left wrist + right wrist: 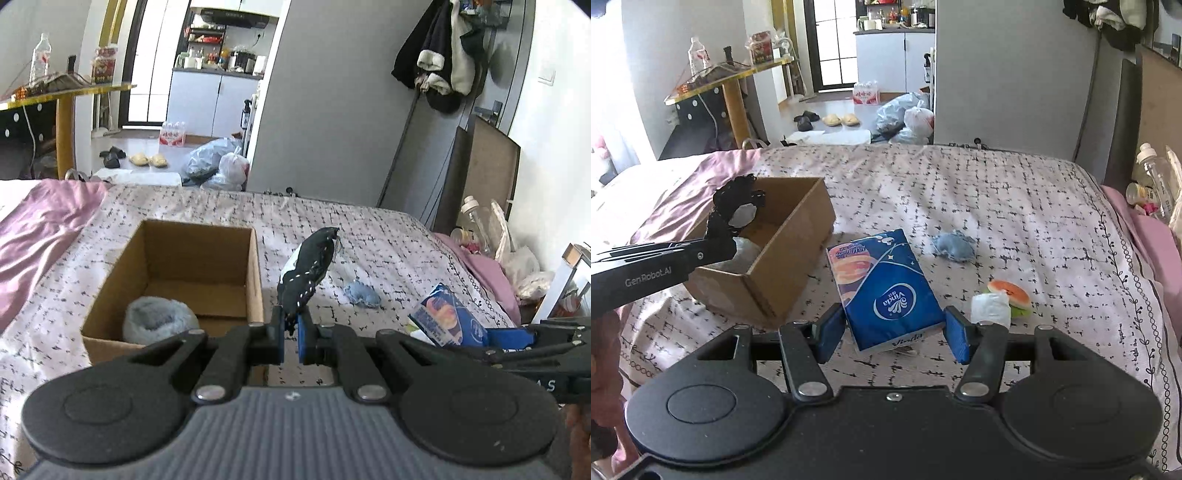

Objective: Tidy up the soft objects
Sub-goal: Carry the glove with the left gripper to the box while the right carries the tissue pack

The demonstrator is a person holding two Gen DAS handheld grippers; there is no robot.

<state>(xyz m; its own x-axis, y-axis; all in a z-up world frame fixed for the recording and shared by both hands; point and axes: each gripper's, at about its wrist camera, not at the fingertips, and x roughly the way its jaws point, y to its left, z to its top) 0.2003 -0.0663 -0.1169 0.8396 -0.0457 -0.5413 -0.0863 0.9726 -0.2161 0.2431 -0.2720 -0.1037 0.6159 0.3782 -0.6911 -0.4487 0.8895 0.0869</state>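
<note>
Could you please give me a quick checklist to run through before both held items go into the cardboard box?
1. Left gripper clamped on the black cloth item: ok.
2. Right gripper holding the blue tissue pack by its end: ok.
3. Cardboard box open on top: ok.
4. Room in the box beside the grey fluffy item: ok.
5. Tissue pack fits flat inside: cannot tell.
6. All loose items collected: not ok; the blue cloth and burger toy remain on the bed.
</note>
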